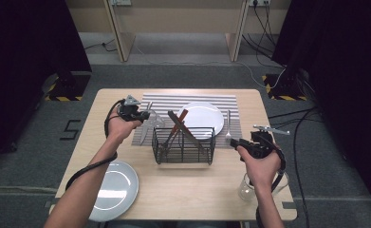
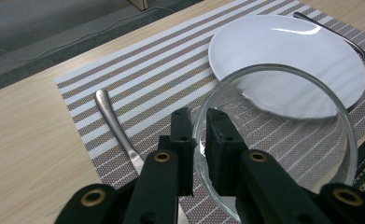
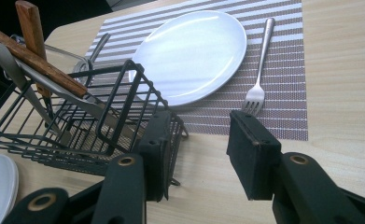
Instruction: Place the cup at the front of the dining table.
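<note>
My left gripper (image 1: 145, 115) (image 2: 199, 126) is shut on the rim of a clear glass (image 1: 153, 121) (image 2: 287, 135), one jaw inside and one outside, over the left part of the striped placemat (image 1: 159, 100). A white plate (image 1: 202, 116) (image 2: 287, 51) (image 3: 194, 51) lies on the mat with a fork (image 1: 228, 126) (image 3: 259, 70) to its right. My right gripper (image 1: 234, 141) (image 3: 201, 135) stands open just right of a black wire basket (image 1: 183, 147) (image 3: 77, 126), nothing between its jaws. Wooden-handled utensils (image 1: 178, 123) (image 3: 31, 51) lean in the basket.
A metal utensil (image 2: 115, 126) lies on the mat's left edge beside the held glass. A grey plate (image 1: 116, 185) sits at the table's front left. A second clear glass (image 1: 246, 186) stands at the front right next to the right forearm.
</note>
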`<state>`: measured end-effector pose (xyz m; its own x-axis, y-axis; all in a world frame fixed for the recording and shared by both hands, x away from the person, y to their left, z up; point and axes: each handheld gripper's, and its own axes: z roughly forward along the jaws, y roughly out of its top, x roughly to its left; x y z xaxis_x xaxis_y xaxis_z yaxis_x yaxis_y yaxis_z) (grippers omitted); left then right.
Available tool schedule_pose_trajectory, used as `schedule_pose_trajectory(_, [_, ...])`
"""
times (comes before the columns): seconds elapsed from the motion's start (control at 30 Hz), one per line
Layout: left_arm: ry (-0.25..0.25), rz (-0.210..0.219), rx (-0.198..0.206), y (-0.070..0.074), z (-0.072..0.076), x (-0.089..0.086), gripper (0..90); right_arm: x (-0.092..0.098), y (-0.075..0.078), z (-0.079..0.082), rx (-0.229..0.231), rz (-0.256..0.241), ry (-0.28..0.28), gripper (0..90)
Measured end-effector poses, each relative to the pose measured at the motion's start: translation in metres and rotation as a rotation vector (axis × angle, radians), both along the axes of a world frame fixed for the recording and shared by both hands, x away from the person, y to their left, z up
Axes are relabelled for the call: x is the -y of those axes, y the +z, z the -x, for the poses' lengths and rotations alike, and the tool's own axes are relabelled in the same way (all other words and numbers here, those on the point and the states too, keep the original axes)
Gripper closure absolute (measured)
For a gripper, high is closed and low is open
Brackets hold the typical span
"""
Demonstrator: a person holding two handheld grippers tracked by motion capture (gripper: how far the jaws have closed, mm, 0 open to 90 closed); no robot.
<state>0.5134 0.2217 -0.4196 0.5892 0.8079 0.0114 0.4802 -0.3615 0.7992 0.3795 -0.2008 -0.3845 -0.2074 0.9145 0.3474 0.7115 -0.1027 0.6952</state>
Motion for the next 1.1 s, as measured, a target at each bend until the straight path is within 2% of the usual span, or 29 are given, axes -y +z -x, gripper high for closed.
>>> schedule_pose_trajectory(1.1, [-0.012, -0.019, -0.018, -0.003, -0.006, 0.011, 81.2, -0.001, -0.001, 0.000, -0.003, 0.001, 0.001, 59.7])
